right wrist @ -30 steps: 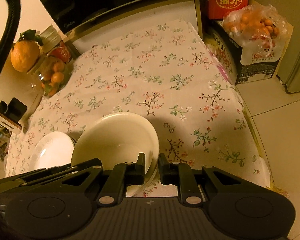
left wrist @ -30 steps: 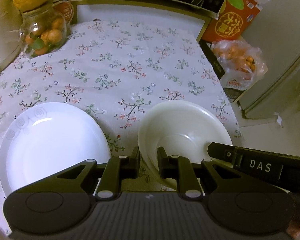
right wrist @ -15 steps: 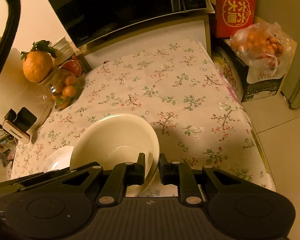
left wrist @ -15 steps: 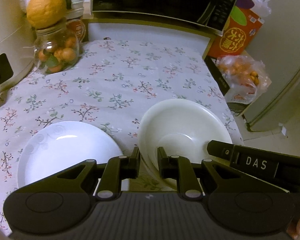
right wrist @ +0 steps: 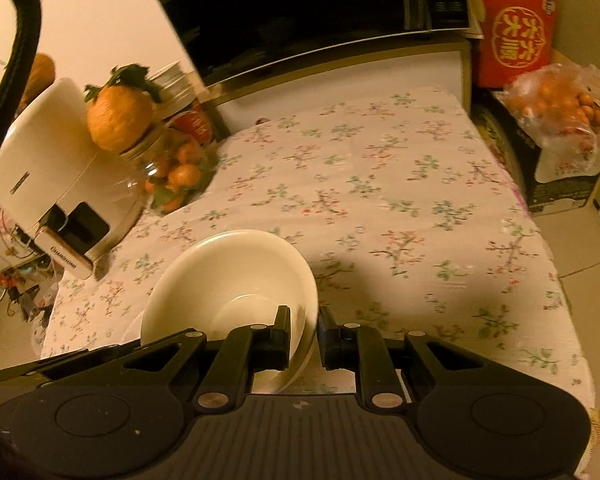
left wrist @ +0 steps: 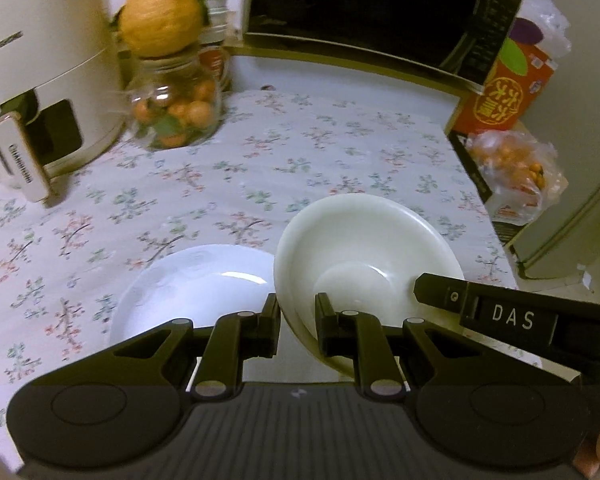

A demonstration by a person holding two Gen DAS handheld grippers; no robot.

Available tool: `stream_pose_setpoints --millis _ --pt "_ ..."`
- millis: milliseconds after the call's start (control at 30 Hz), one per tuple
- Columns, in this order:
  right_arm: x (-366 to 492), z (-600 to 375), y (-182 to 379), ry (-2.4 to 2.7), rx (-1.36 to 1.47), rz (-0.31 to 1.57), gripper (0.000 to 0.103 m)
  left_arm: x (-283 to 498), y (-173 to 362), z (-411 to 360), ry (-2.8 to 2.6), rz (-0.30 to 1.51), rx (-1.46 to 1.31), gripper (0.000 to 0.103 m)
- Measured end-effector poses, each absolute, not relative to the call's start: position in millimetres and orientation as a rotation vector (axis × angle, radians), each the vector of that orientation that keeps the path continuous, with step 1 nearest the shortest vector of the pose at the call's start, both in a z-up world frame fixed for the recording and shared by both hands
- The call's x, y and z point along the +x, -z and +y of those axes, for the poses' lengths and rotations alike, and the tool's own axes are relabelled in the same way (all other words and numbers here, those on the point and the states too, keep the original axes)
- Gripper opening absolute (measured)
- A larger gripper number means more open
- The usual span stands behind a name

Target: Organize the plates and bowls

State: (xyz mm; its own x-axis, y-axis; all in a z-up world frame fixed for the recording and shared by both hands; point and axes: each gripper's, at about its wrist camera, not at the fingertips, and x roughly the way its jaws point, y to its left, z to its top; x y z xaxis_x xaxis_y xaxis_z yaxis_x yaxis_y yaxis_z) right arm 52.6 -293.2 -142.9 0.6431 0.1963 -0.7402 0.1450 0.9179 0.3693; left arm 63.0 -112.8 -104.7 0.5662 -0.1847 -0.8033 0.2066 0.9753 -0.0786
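A cream bowl (left wrist: 364,256) hangs above the floral tablecloth, held by both grippers. My left gripper (left wrist: 297,320) is shut on the bowl's left rim. My right gripper (right wrist: 304,332) is shut on its right rim, and the bowl (right wrist: 228,280) fills the lower middle of the right wrist view. A white plate (left wrist: 188,292) lies on the table below and left of the bowl; its right edge is hidden behind the bowl. The right gripper's body (left wrist: 512,320) shows at the right of the left wrist view.
A white air fryer (left wrist: 40,92) and a glass jar of small oranges (left wrist: 176,108) with a large citrus on top stand at the back left. A black microwave (left wrist: 380,12) is at the back. A red box (left wrist: 504,92) and bagged oranges (left wrist: 512,176) sit off the table's right edge.
Both grippers have lifted the bowl and tilted up, so the appliances at the back come into view. The plate now sits closer under the bowl's left side.
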Motion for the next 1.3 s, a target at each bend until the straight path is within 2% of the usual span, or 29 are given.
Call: stream_pose_setpoints --millis 567,1300 --pt "74 -221 154 -0.147 0.308 0.973 0.014 62 119 -52 0.127 1.035 -0.036 0.016" --pt "81 -209 167 -0.151 0.285 1.036 0.015 64 132 -47 0.110 1.059 -0.018 0.016"
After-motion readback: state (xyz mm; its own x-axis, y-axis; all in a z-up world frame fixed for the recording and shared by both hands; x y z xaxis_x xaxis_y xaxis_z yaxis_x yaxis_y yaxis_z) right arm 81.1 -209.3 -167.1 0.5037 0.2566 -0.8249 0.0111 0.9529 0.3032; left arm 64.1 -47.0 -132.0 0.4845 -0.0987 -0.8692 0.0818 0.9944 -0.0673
